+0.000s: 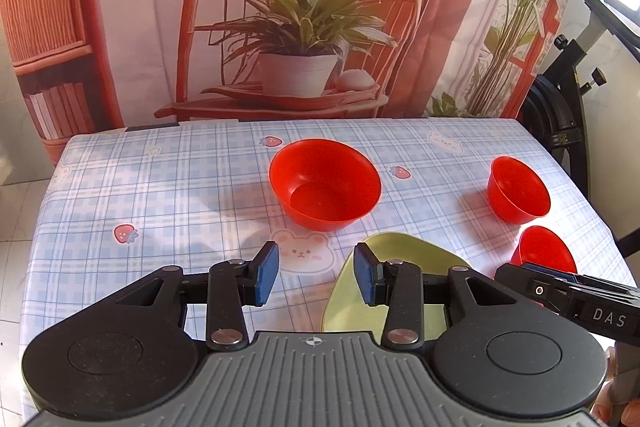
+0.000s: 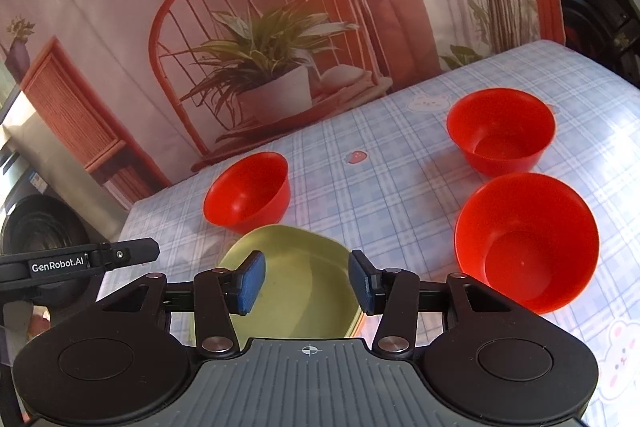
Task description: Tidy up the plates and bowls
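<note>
A pale green plate lies on the table directly below my right gripper, which is open, its blue pads clear of the plate. In the left wrist view the same plate shows under the right finger of my left gripper, open and empty above the cloth. Three empty red bowls stand upright: one ahead, one far right, one nearer partly hidden by my right gripper. The right wrist view has them at left, back right and near right.
A blue plaid cloth covers the table; its left edge drops to a tiled floor. A printed backdrop of a chair and plant hangs at the far edge. A black exercise machine frame stands past the right corner.
</note>
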The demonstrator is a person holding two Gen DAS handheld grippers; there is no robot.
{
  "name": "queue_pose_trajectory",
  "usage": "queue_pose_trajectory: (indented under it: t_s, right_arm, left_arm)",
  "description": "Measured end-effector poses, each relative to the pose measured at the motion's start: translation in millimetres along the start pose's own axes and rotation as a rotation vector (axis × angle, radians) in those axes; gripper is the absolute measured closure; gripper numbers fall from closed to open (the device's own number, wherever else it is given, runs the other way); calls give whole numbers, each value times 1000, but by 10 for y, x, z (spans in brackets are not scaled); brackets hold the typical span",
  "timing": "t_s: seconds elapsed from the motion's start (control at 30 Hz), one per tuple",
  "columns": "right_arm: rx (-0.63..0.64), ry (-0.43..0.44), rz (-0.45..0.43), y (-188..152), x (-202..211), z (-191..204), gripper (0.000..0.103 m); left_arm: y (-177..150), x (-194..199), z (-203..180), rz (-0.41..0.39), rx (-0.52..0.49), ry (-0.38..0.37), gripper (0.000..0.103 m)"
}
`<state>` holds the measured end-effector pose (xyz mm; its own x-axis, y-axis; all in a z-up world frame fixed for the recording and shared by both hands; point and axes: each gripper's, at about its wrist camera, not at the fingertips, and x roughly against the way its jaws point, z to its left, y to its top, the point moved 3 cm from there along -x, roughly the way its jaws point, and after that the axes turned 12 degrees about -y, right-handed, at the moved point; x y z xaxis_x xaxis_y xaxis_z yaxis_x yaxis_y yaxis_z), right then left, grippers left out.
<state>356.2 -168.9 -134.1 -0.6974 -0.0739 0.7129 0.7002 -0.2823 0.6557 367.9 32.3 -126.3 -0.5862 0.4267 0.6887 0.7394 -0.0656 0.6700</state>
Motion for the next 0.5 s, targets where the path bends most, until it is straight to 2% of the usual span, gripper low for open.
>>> queue_pose_trajectory:
  t_s: [0.1, 0.3, 0.4, 0.5]
  right_arm:
    - [86, 17, -75, 112, 49, 33, 53]
    - [164, 29, -135, 287, -34, 66, 54]
    - [242, -33, -157, 331, -119, 138, 64]
    - [269, -11, -154, 392, -234, 194, 68]
  left_arm:
    - [83, 25, 48, -26, 13, 2, 60]
    - [191, -12, 84, -55, 7, 13, 60]
    - [214, -79, 135, -53, 20, 26, 60]
    - [219, -163, 208, -62, 43, 33, 60]
